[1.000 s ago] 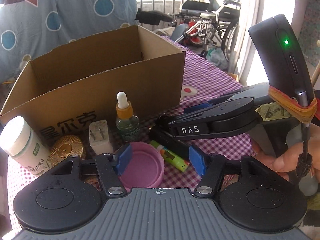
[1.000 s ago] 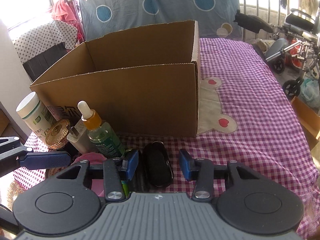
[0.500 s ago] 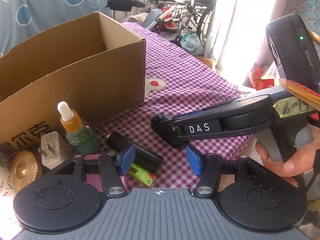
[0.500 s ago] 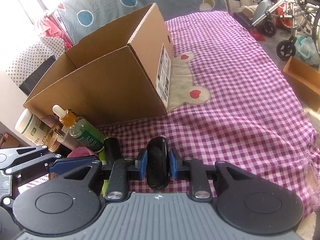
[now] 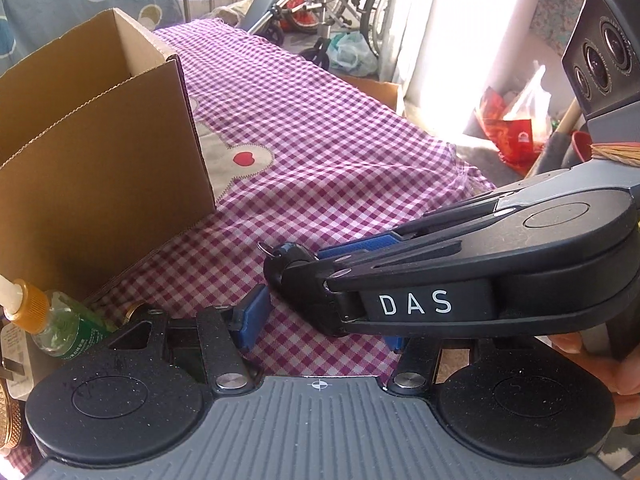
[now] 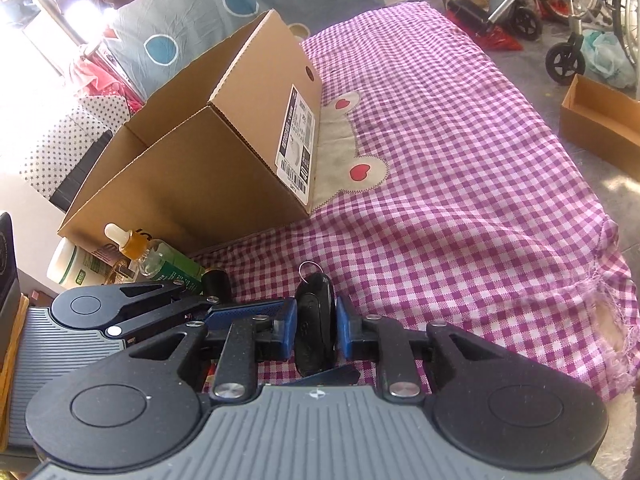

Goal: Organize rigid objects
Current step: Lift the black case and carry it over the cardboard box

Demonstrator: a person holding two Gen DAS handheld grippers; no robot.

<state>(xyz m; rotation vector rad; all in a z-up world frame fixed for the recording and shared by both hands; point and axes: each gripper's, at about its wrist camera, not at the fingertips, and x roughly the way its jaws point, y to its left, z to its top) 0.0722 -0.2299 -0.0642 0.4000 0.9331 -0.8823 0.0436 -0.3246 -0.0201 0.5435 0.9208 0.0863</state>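
My right gripper (image 6: 316,330) is shut on a black car key fob (image 6: 315,322) with a small metal ring, held just above the checked cloth. The fob also shows in the left wrist view (image 5: 290,266), clamped between the right gripper's blue pads. My left gripper (image 5: 320,326) is open and empty, right beside and under the right one. The open cardboard box (image 6: 224,160) stands to the left; it shows in the left wrist view too (image 5: 100,184). A green dropper bottle (image 6: 160,260), a white pill jar (image 6: 76,268) and a black cylinder (image 6: 216,282) stand by the box's front.
A purple checked cloth (image 6: 460,200) covers the table, torn at its right edge (image 6: 612,320). A gold lid (image 5: 6,416) and a white plug (image 5: 16,360) sit at the far left. Wheelchairs (image 5: 340,12) and a low cardboard tray (image 6: 600,128) stand beyond the table.
My right gripper closed on the key fob and lifted it off the cloth. Both grippers swung to the right, so the box now sits further left.
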